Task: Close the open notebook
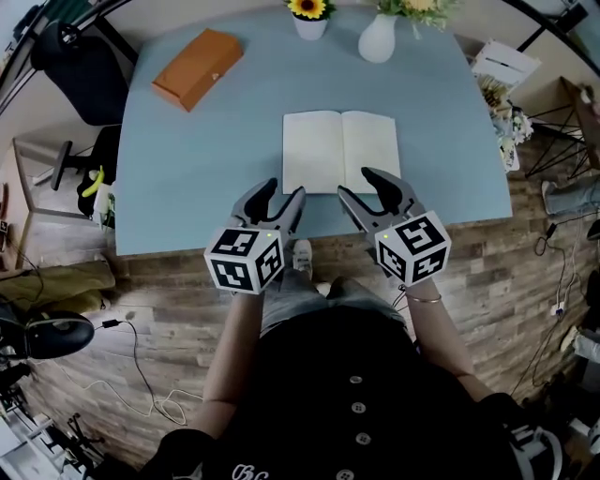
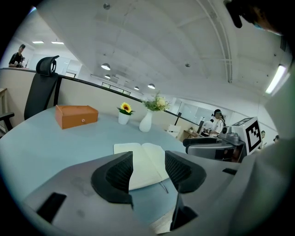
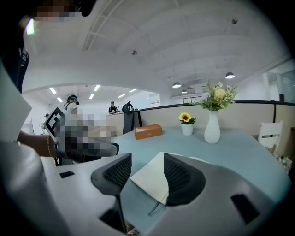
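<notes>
An open notebook (image 1: 341,150) with blank cream pages lies flat near the front edge of the pale blue table (image 1: 206,169); it also shows between the jaws as the notebook (image 2: 142,160) and the notebook (image 3: 152,177). My left gripper (image 1: 284,195) hovers just in front of the notebook's left page, jaws apart and empty. Just before the right page, my right gripper (image 1: 357,184) is open too, holding nothing. Neither touches the notebook. A thin ribbon marker (image 2: 164,186) trails from its near edge.
An orange box (image 1: 197,67) lies at the table's far left. A white pot with a sunflower (image 1: 310,17) and a white vase (image 1: 378,37) stand at the far edge. A black office chair (image 1: 75,70) is beyond the left side; cables and stands surround the table on the wooden floor.
</notes>
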{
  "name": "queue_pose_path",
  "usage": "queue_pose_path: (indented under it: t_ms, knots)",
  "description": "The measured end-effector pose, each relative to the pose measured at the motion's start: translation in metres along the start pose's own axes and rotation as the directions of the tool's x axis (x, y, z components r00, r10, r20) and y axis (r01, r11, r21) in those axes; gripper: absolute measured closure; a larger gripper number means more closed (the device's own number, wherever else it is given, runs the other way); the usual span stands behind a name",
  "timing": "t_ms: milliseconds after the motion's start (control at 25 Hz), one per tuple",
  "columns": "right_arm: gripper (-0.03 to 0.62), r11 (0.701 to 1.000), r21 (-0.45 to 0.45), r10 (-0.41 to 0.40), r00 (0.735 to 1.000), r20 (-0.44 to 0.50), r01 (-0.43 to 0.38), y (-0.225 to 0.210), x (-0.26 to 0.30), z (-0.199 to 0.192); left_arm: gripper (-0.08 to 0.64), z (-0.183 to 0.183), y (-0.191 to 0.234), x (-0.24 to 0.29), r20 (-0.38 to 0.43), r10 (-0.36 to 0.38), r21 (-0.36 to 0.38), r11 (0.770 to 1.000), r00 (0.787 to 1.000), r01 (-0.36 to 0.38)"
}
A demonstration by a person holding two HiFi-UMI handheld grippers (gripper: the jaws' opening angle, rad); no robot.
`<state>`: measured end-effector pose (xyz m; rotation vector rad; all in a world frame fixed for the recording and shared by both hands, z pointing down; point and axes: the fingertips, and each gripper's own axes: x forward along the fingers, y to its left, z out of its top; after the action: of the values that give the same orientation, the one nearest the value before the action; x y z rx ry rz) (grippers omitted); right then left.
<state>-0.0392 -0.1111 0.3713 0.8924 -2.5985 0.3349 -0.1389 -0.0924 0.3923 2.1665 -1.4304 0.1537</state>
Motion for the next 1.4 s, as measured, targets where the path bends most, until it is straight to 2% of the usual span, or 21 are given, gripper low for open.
queue_pose_path:
  t_ms: [400,680,1080,1400]
  knots:
    - [0.388,0.998,-0.015,-0.056,0.998,-0.009,0.056,-0.017,0.045,0.024,0.357,0.035,0.042,0.028,0.002,-0.051,0.019,0.999,0.999,0.051]
    - [0.388,0.996,-0.018,-0.088,0.996,-0.015,0.088,-0.020,0.063,0.029,0.357,0.044,0.058,0.038,-0.013,-0.088,0.035,0.995,0.996,0.088]
    - [0.387,0.995,-0.020,-0.100,0.994,-0.045,0.099,-0.025,0.062,0.019,0.357,0.032,0.060,0.041,-0.034,-0.099,0.012,0.995,0.995,0.099]
    - [0.387,0.998,-0.032,-0.060,0.997,-0.048,0.058,-0.024,0.065,0.018,0.359,0.025,0.061,0.034,-0.036,-0.061,-0.013,0.998,0.997,0.061]
